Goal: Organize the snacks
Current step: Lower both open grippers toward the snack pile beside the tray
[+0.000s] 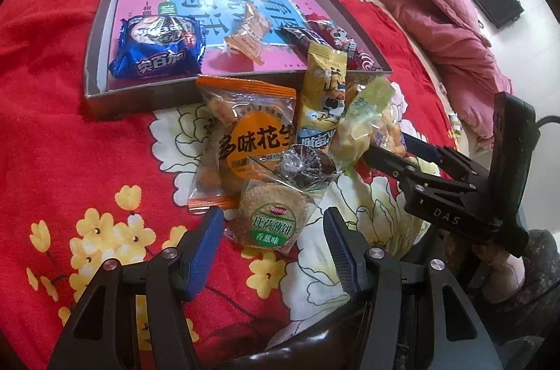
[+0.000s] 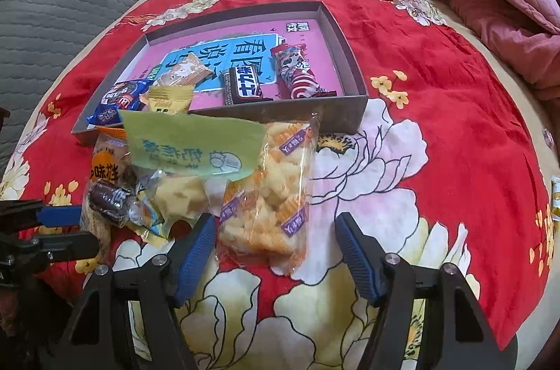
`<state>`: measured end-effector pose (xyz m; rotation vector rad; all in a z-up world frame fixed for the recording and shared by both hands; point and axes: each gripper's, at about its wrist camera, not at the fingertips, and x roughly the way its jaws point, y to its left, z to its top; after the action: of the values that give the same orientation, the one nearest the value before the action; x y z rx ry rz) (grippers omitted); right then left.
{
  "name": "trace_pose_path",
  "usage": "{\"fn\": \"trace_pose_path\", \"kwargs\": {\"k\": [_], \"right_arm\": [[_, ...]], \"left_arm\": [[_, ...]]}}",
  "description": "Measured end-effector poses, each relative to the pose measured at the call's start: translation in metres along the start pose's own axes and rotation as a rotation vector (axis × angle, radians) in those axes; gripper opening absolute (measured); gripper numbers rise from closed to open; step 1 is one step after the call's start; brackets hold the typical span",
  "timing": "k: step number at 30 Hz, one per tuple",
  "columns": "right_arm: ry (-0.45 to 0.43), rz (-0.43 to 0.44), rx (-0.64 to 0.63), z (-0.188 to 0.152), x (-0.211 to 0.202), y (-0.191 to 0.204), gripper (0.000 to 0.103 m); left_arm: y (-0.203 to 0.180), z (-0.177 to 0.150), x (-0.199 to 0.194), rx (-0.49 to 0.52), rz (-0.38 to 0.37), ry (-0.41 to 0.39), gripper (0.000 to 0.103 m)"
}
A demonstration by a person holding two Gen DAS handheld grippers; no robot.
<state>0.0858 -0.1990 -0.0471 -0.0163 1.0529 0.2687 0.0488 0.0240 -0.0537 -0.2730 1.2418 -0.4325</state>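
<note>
Four snacks already in box point(image 1: 105, 30) beyond claws. Pile still ahead: cracker pack point(image 1: 271, 219) between left claw point(image 1: 273, 251) jaws, puff bag point(image 2: 276, 191) between right claw point(image 2: 276, 254) jaws; both apart, empty.

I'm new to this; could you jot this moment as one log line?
step: reaching for snacks | left claw: open over biscuit pack | right claw: open over puff bag | box: four snacks inside
</note>
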Motion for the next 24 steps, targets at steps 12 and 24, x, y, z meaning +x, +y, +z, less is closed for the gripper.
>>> {"fn": "trace_pose_path", "kwargs": {"k": [12, 24], "right_arm": [[-0.024, 0.04, 0.031, 0.004, 0.004, -0.011, 0.064], [-0.033, 0.0, -0.026, 0.001, 0.002, -0.007, 0.057]], "left_arm": [[-0.006, 0.003, 0.011, 0.01, 0.018, 0.001, 0.061], [-0.001, 0.001, 0.012, 0.012, 0.04, 0.006, 0.052]]}}
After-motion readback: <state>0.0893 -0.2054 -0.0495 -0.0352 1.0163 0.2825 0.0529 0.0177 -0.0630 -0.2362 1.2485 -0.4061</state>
